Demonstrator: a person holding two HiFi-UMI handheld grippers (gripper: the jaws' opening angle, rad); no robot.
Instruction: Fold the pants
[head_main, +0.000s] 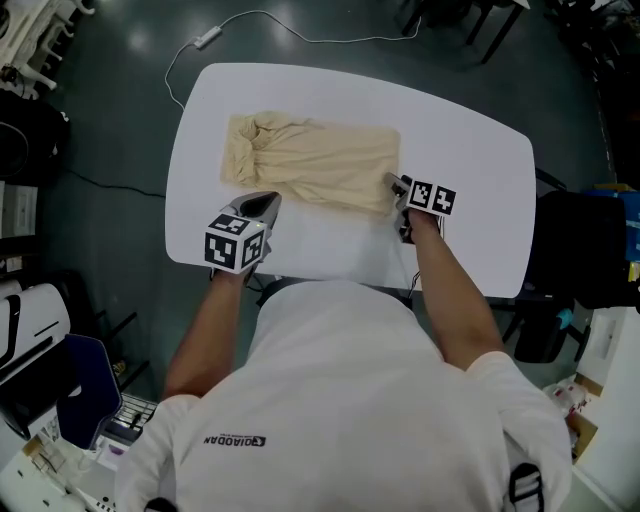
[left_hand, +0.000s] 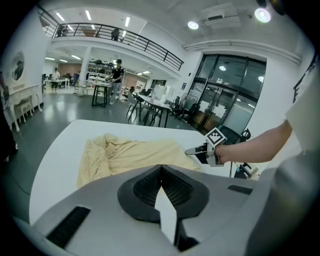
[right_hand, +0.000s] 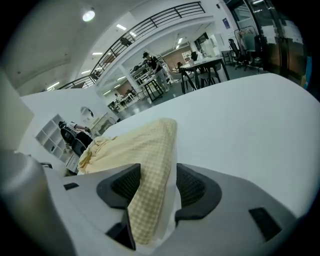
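Pants (head_main: 315, 160) of pale yellow checked cloth, folded into a long band, are laid on the white round-cornered table (head_main: 470, 200) towards its far edge, with the long axis running between the table's left and right ends and the bunched end at the left. The right gripper (head_main: 393, 184) is set at the band's right end, its jaws spread apart with the cloth lying loose between them, unpinched. The left gripper (head_main: 266, 202) is kept with jaws pressed together and empty, just short of the band's near edge, so the right end is judged readier for lifting.
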